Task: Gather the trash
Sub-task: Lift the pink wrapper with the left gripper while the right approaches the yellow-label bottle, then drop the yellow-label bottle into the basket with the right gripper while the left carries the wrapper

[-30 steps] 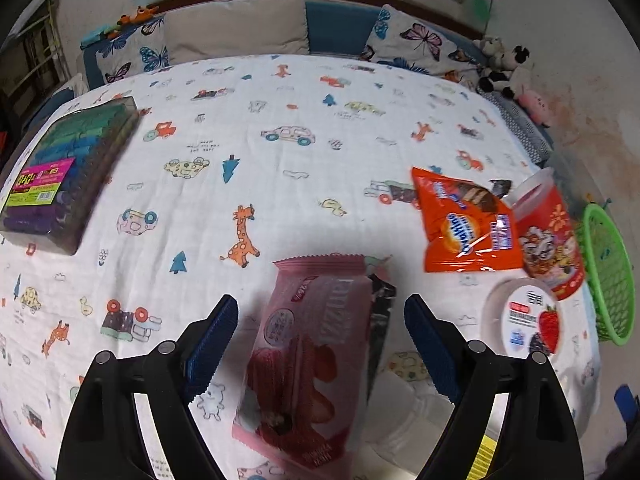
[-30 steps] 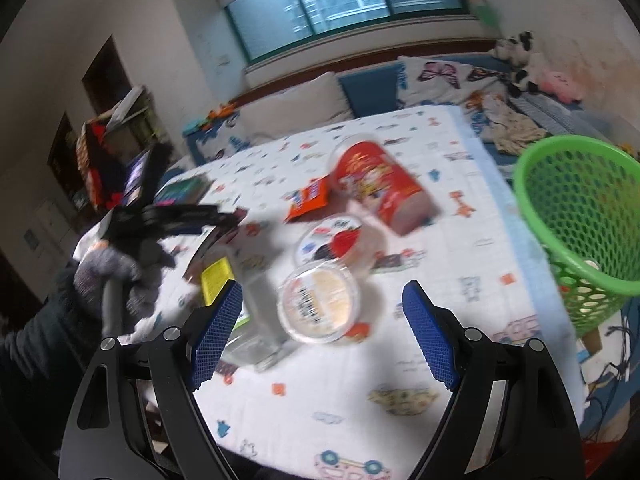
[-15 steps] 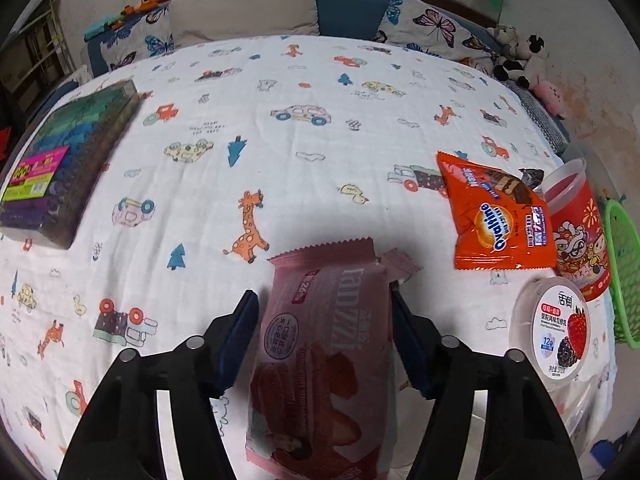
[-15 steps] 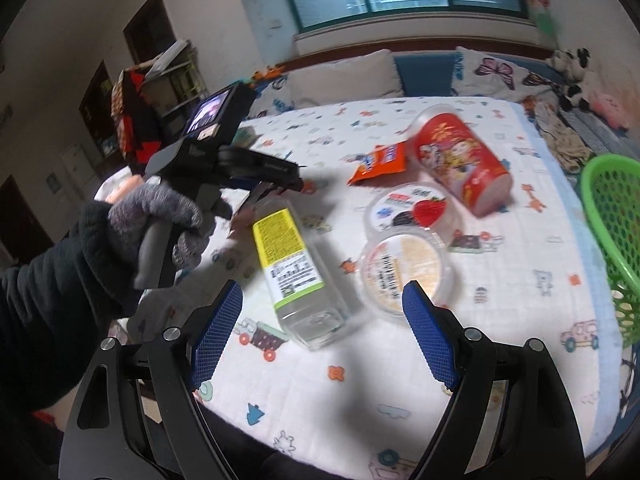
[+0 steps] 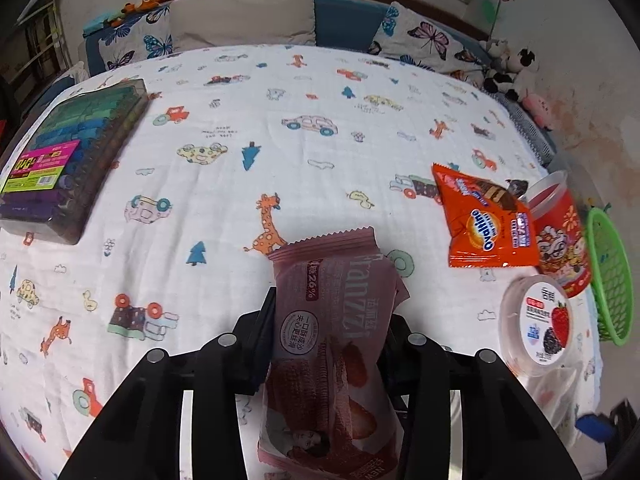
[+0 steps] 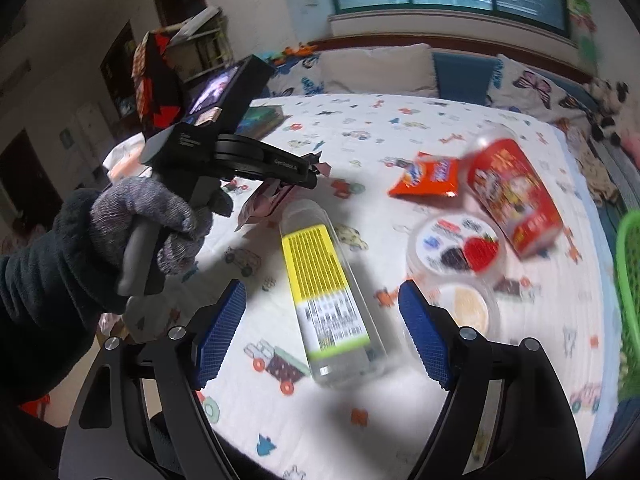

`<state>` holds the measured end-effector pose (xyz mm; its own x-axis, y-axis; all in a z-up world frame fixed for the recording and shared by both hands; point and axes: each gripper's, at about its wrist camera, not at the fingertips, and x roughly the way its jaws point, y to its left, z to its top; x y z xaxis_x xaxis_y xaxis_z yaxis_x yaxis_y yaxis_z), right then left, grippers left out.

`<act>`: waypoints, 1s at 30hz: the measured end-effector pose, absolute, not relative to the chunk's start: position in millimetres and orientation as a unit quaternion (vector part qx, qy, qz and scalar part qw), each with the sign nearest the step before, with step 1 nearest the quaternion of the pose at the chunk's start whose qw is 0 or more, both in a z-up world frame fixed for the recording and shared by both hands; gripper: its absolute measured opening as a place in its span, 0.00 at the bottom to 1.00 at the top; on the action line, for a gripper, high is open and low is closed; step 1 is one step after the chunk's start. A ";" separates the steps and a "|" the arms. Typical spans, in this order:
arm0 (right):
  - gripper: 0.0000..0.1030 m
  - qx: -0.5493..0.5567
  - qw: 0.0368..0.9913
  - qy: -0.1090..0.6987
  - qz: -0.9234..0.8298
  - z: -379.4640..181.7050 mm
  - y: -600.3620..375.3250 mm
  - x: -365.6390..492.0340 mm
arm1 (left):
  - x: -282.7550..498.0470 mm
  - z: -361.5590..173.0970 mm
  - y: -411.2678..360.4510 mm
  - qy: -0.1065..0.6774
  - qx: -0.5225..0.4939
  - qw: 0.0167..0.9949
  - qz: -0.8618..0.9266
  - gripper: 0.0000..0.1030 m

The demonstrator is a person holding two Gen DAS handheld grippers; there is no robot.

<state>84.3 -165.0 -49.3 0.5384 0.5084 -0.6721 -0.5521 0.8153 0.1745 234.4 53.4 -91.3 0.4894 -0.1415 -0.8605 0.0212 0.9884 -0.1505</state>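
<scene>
A white cartoon-print cloth (image 5: pixel 280 152) covers the whole bed-like surface, with cushions (image 5: pixel 240 16) lined along its far edge. On the cloth's left edge lies a dark clear-lidded box of coloured pens (image 5: pixel 68 156). Past the right edge stands a green mesh basket (image 5: pixel 610 276), apart from the cloth's load.

Near the right edge a red snack tub (image 5: pixel 560 236) lies on its side, open mouth toward the far edge. An orange Ovaltine packet (image 5: pixel 484 224) lies flat just beside it on the left, touching or nearly touching. Nearer the front of the right edge sits a round yoghurt cup with a berry-printed lid (image 5: pixel 538 324). In the right wrist view a second round cup with a pale lid (image 6: pixel 466 306) sits just in front of it, blurred.

A clear plastic bottle with a yellow label (image 6: pixel 324 284) lies on its side near the front edge, between the right gripper's (image 6: pixel 320 328) widely spread blue pads (image 6: pixel 220 332), which touch nothing.

The left gripper (image 5: pixel 328 344) pinches a pink wafer wrapper (image 5: pixel 332 344) between its pressed-in fingers; the wrapper stands up out of the jaws over the front middle of the cloth, its crimped top edge pointing toward the far edge. From the right wrist view, a grey-gloved hand (image 6: pixel 148 220) grips that tool's handle near the front-left corner, with the wrapper hanging at its tip.
</scene>
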 end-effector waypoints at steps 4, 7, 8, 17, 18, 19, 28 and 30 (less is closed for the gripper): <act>0.73 -0.054 0.860 0.394 0.318 -50.3 -147.5 103.5 | 226.1 -80.1 62.8 0.491 -0.069 0.867 -0.054 0.39; 0.72 -0.078 0.849 0.407 0.327 -51.4 -132.8 118.6 | 219.8 -72.6 69.2 0.484 -0.073 0.870 -0.058 0.39; 0.72 -0.083 0.843 0.415 0.333 -52.2 -128.3 124.7 | 217.2 -69.7 71.5 0.481 -0.073 0.871 -0.059 0.39; 0.62 -0.125 0.796 0.478 0.351 -74.4 -94.9 163.4 | 204.3 -54.7 86.2 0.465 -0.083 0.879 -0.068 0.39; 0.62 -0.128 0.791 0.484 0.352 -77.6 -92.3 166.5 | 204.0 -54.5 87.3 0.464 -0.085 0.879 -0.069 0.39; 0.61 -0.131 0.790 0.485 0.351 -79.5 -90.2 168.1 | 203.3 -53.4 88.5 0.463 -0.088 0.879 -0.070 0.39; 0.46 -0.141 0.787 0.490 0.347 -84.5 -86.4 169.4 | 198.7 -50.3 94.3 0.456 -0.097 0.881 -0.074 0.39; 0.46 -0.137 0.794 0.481 0.344 -76.9 -91.2 165.2 | 197.3 -47.6 95.5 0.453 -0.098 0.883 -0.074 0.39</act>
